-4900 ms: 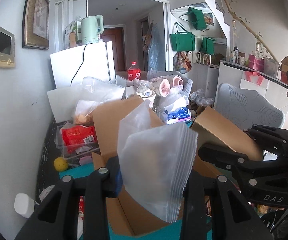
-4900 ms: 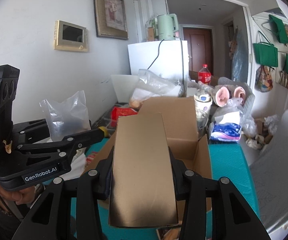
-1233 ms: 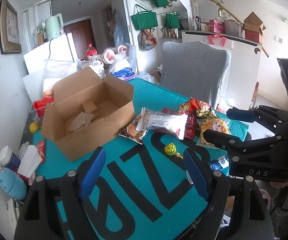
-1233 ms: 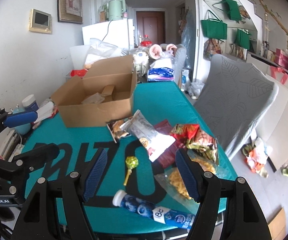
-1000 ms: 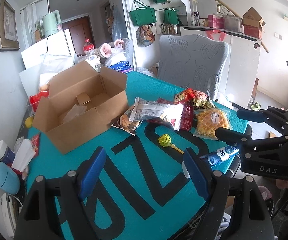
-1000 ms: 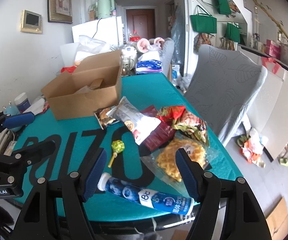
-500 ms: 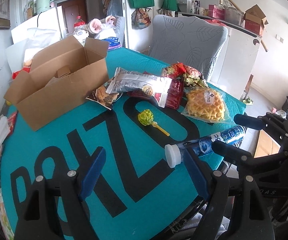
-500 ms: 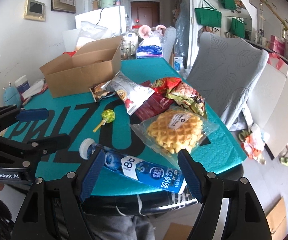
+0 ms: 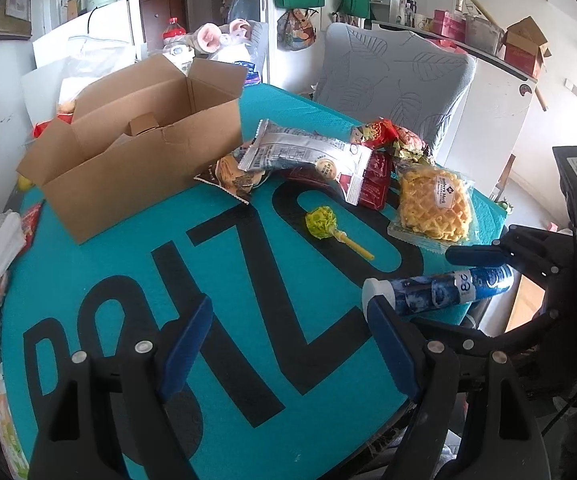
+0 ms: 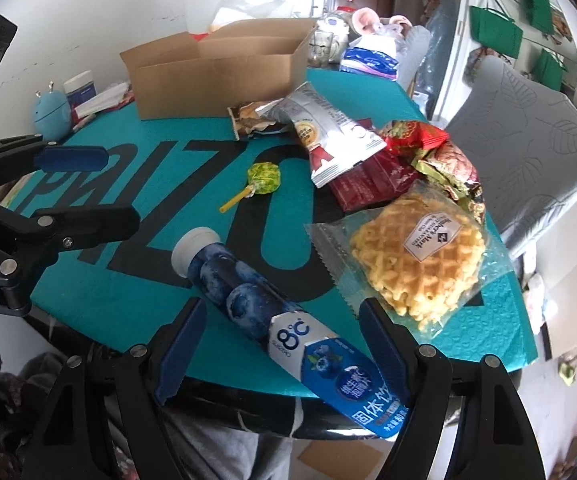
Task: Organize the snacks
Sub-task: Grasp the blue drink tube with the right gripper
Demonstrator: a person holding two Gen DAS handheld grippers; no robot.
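Note:
An open cardboard box (image 9: 136, 160) (image 10: 216, 68) stands at the far left of the teal table. Snacks lie to its right: a silver packet (image 9: 304, 152) (image 10: 328, 128), a green lollipop (image 9: 322, 222) (image 10: 262, 176), a bagged waffle (image 9: 434, 204) (image 10: 416, 256), red packets (image 10: 380, 176). A blue blueberry tube (image 9: 436, 290) (image 10: 280, 320) lies at the near table edge. My right gripper (image 10: 280, 352) is open, its jaws either side of the tube. My left gripper (image 9: 288, 340) is open and empty above the table's near edge.
A grey padded chair (image 9: 392, 72) (image 10: 528, 128) stands behind the table on the right. Bags, a bottle and clutter (image 9: 208, 44) pile behind the box. A blue round gadget (image 10: 50, 112) and tissues (image 9: 2, 244) sit by the wall on the left.
Both grippers have pulled back from the box and come down to the table's near edge. The right gripper now straddles the blue tube. Earlier each held an item; both are now empty.

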